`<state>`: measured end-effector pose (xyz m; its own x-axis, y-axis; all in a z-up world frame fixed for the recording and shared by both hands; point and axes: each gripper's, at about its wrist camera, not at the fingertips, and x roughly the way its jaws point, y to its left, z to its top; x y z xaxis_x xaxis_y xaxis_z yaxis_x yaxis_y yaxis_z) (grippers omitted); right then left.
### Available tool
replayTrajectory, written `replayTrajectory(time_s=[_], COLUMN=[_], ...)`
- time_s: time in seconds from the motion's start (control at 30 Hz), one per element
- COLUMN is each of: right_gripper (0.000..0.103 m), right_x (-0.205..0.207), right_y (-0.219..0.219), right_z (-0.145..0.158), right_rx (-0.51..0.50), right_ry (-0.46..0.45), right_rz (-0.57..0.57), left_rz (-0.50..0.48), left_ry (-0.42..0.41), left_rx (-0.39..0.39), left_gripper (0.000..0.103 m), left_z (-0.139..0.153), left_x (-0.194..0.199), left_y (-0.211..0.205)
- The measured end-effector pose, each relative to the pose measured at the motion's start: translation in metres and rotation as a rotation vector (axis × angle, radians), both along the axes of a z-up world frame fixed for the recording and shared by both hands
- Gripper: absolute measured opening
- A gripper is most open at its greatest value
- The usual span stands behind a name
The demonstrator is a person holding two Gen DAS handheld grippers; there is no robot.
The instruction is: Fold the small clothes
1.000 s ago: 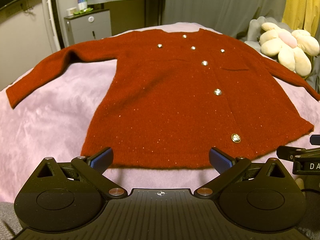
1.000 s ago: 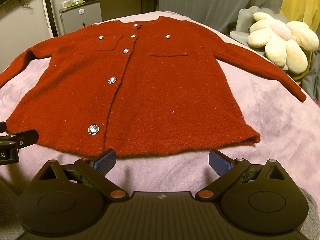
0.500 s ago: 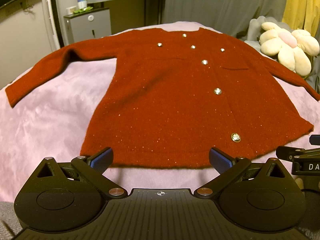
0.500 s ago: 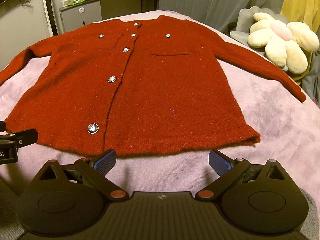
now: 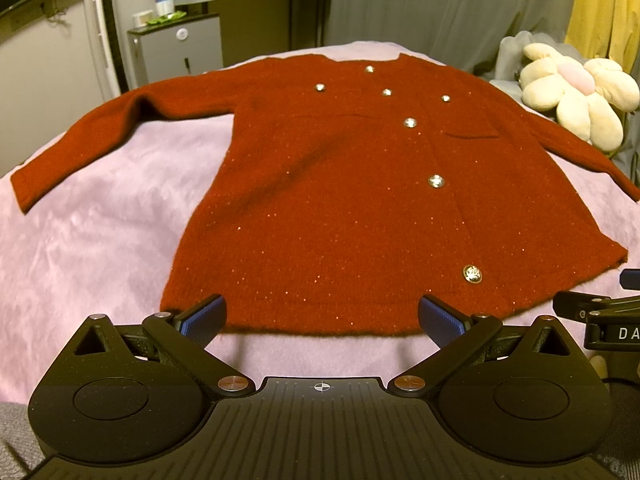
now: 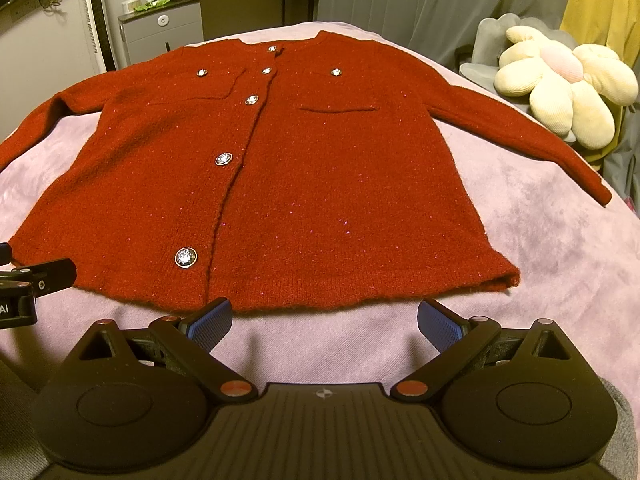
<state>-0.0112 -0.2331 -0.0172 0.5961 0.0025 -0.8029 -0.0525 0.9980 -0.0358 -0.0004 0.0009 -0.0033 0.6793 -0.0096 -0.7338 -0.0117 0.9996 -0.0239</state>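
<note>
A small dark red cardigan [image 5: 360, 200] [image 6: 312, 176] with silver buttons lies flat, face up, on a pink blanket [image 5: 100, 216] [image 6: 560, 248], both sleeves spread out sideways. My left gripper [image 5: 322, 318] stands open just short of the hem's left half, nothing between its blue pads. My right gripper [image 6: 324, 320] is open too, just before the hem's right half. Each gripper's tip shows at the edge of the other's view.
A cream flower-shaped plush [image 5: 576, 96] [image 6: 560, 88] sits at the bed's far right. Grey cabinets [image 5: 176, 52] [image 6: 164, 32] and grey curtains [image 6: 420, 0] stand behind the bed. Bare blanket lies to both sides of the cardigan.
Both grippers have crept slightly forward toward the hem. They stay open and the cardigan has not moved.
</note>
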Motion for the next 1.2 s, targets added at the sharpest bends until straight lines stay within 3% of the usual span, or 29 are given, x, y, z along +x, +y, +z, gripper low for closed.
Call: replayTrajectory(time_s=[1.2], right_gripper=[0.099], right_x=[-0.0001], right_y=[-0.0004], right_z=[-0.0004], right_rx=[0.001], right_ry=[0.001], right_rz=[-0.004], left_rz=[0.003], left_ry=[0.010], left_rx=[-0.010], left_gripper=[0.103], left_z=[-0.0013], left_x=[-0.0009], left_y=[0.0011])
